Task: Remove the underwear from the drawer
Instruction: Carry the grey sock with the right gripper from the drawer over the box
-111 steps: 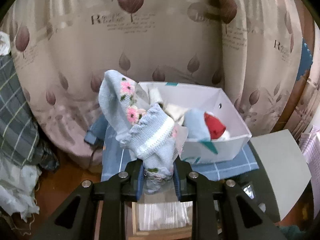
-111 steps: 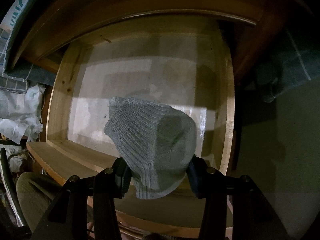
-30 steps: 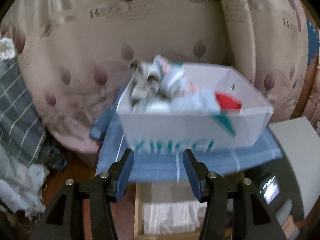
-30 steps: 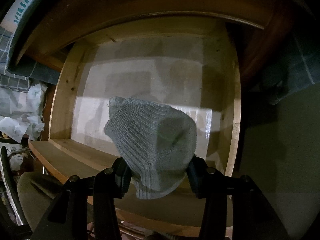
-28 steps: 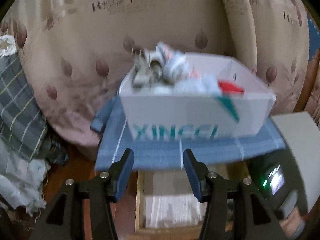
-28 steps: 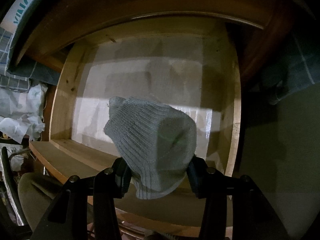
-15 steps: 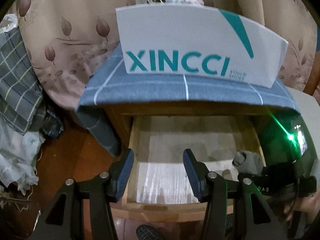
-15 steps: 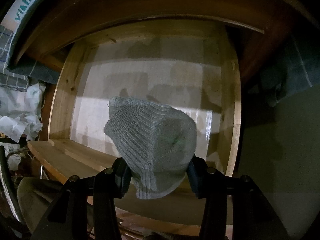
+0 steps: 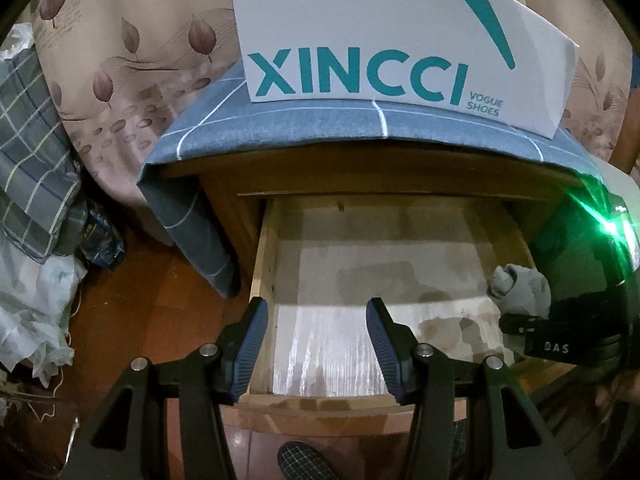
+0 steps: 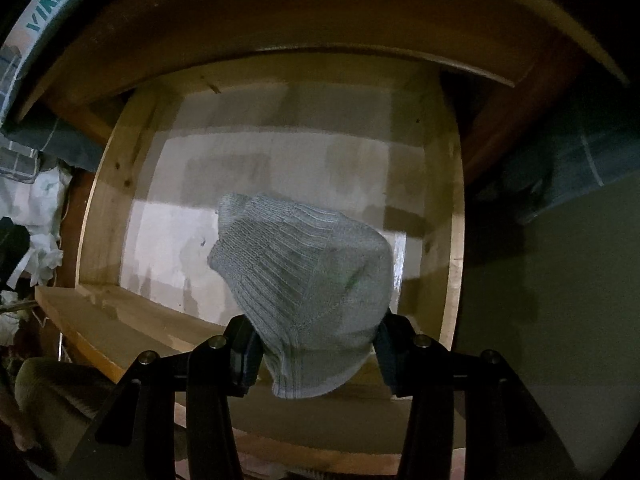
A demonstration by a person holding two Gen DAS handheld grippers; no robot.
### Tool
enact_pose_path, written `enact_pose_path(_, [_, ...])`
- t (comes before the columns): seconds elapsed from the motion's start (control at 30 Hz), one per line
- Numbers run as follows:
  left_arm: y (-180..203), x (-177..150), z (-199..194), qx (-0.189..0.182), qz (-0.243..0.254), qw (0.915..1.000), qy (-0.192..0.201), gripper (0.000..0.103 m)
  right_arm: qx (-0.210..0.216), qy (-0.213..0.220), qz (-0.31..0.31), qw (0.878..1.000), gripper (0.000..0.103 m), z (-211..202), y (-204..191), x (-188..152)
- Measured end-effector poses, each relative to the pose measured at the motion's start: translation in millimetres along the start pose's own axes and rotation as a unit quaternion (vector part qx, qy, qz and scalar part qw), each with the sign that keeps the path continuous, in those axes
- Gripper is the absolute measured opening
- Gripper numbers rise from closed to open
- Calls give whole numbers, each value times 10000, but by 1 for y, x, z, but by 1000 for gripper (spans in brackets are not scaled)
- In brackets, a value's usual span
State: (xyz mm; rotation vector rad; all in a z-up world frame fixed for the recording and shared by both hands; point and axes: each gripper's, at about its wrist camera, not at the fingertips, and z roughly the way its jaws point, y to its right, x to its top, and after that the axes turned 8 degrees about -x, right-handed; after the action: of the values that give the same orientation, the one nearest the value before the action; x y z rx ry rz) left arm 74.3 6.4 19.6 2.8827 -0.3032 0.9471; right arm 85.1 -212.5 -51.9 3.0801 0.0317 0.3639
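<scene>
Right claw [image 10: 318, 344]: gripping a grey ribbed knit garment [image 10: 308, 280] between its two pads, the bundle bulging up toward 12 o'clock and a folded edge hanging down at 6 o'clock.
Left claw [image 9: 316, 336]: standing open with nothing between the blue pads, hanging over the front part of the drawer.
Garment, place: sitting in the right claw above the drawer's pale floor, not touching it as far as can be told; in the left wrist view it is showing at 3 o'clock [image 9: 520, 290], at the drawer's right side.
Drawer [image 9: 264, 264]: standing pulled out of a wooden cabinet, its light lining bare in both views.
Left wrist view only: a white shoe box [image 9: 400, 36] printed XINCCI is sitting at 12 o'clock on a blue checked cloth [image 9: 312, 128] draped over the cabinet top; a leaf-patterned curtain [image 9: 132, 56] is hanging behind at 10 o'clock; a green light [image 9: 608, 226] is glowing on the right claw's body at 3 o'clock.
Right wrist view only: the knit's ribbing up close, and the drawer's right wall [image 10: 452, 248] at 3 o'clock.
</scene>
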Motion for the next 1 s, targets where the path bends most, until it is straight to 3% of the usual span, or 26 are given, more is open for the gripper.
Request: enact_pose_path(1.0, [-13, -5, 3, -49, -364, 9993, 1, 53, -147, 626, -83, 9979, 44, -32, -9, -5])
